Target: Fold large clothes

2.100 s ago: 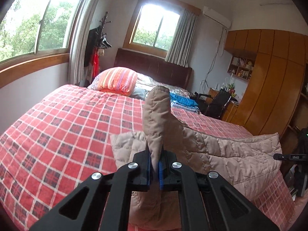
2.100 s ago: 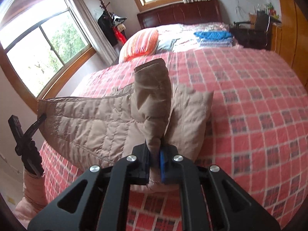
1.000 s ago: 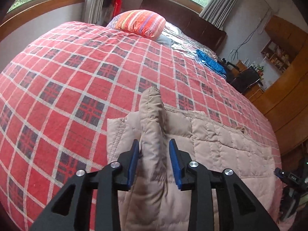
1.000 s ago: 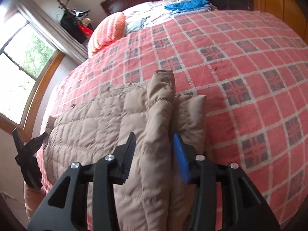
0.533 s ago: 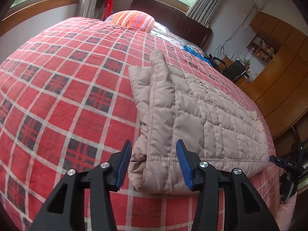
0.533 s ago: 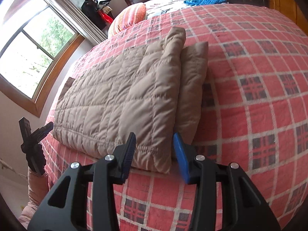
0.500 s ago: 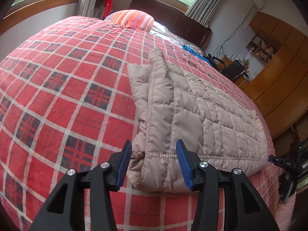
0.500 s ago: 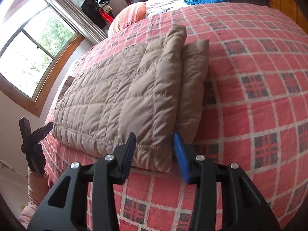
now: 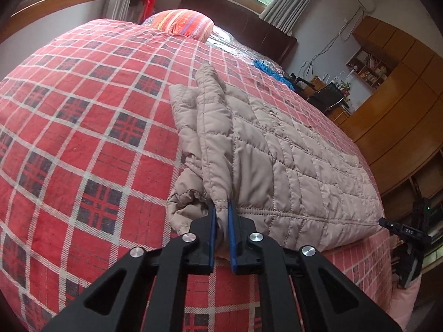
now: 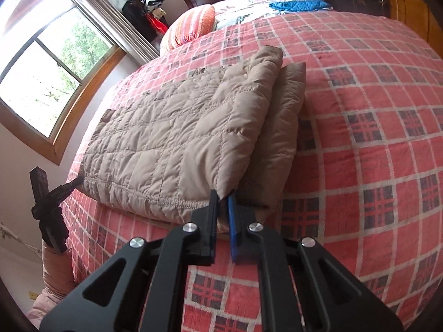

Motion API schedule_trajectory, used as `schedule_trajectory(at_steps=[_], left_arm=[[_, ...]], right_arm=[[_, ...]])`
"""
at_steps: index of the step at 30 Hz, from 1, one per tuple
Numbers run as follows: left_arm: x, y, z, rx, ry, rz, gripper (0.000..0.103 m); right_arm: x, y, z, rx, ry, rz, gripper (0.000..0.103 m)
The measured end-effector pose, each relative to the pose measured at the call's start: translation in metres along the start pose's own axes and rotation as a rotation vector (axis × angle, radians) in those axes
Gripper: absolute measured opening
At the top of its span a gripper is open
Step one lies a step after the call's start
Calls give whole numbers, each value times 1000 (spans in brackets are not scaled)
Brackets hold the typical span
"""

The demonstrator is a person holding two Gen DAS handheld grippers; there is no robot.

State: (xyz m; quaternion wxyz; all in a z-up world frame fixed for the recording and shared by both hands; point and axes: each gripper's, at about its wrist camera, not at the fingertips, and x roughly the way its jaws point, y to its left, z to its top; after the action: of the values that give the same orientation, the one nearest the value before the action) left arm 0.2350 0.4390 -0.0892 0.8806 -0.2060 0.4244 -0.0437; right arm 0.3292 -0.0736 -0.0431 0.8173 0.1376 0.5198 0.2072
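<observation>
On the near edge of the red plaid bedspread (image 9: pixel 83 138), the folded tan quilted jacket (image 9: pixel 277 149) is lying flat. The left gripper (image 9: pixel 221 210) is pinching its near left corner, the right gripper (image 10: pixel 223 196) seemingly clamping the near right corner.

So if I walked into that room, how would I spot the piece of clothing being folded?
Find the big bed with the red checked bedspread. At its near edge lies a beige quilted jacket, folded flat, each near corner pinched in jaws. Unlike the striped orange pillow and blue cloth near the headboard, it is plain tan with stitched squares.
</observation>
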Motion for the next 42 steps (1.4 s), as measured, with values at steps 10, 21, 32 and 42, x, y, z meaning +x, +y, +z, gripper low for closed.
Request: schedule_trajectory(at_steps=[10,21,32,42], left_arm=[[38,21,-10,11,56,22,9],[20,11,-6,21,68,62,21],[-1,30,37,-78,-7,-8,53],[43,47,59,-154,46,-97,58]], right_arm=[[50,-33,-9,79,96,-2,6],[23,-17,-6,48,52,-38,35],[-13,-39,31,133,-71,26,64],[32,-67,49,240,-5,99,74]])
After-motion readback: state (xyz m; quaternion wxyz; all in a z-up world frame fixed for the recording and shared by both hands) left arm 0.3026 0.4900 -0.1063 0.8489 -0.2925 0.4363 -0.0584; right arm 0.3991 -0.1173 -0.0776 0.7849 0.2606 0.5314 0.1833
